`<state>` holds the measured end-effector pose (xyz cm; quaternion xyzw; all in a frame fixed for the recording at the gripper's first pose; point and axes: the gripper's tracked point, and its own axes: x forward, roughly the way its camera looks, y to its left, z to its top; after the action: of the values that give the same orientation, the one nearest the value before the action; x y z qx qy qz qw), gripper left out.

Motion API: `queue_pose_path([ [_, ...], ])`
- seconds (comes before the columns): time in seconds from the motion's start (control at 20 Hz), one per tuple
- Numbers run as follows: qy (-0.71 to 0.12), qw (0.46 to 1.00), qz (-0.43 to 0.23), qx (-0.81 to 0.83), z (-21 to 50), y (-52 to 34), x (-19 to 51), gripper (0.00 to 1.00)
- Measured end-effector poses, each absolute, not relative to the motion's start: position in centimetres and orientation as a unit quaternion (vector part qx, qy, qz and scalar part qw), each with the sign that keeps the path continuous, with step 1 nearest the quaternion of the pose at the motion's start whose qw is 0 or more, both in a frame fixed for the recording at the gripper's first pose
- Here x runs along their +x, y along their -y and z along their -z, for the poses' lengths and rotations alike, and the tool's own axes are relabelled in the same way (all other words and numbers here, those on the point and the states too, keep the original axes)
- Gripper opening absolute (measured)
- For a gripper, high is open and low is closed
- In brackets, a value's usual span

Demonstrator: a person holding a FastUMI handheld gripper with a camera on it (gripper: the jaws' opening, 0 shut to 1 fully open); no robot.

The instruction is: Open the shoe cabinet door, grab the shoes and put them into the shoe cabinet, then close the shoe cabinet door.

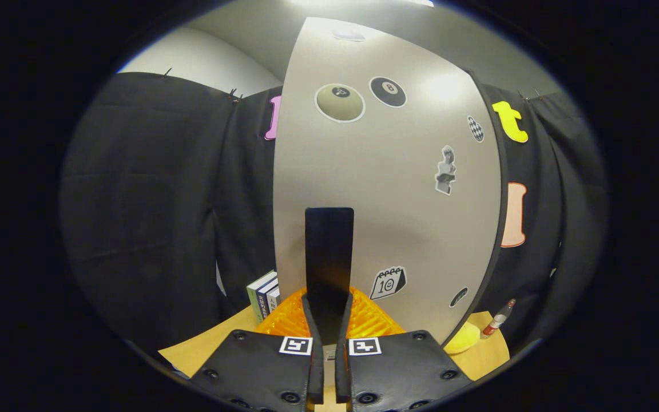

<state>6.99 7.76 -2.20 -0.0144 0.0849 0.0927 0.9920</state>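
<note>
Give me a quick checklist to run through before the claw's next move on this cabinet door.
1. Claw gripping the black handle: ok, both fingers press its lower end.
2. Handle centred between the fingers: ok.
3. Cabinet door open or closed: cannot tell.
4. Door's swing past the books beside its edge: cannot tell.
5. Shoes located: cannot tell; just a yellow thing peeking from behind the door's lower edge.

Cabinet door [386, 189] directly ahead, blocking.
</note>
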Motion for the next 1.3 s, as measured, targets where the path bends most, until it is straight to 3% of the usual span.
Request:
queue_pose_path([
  [1.3, -0.097, 0.995, -0.019, -0.021, 0.5, 8.8, -6.0, 0.08],
])
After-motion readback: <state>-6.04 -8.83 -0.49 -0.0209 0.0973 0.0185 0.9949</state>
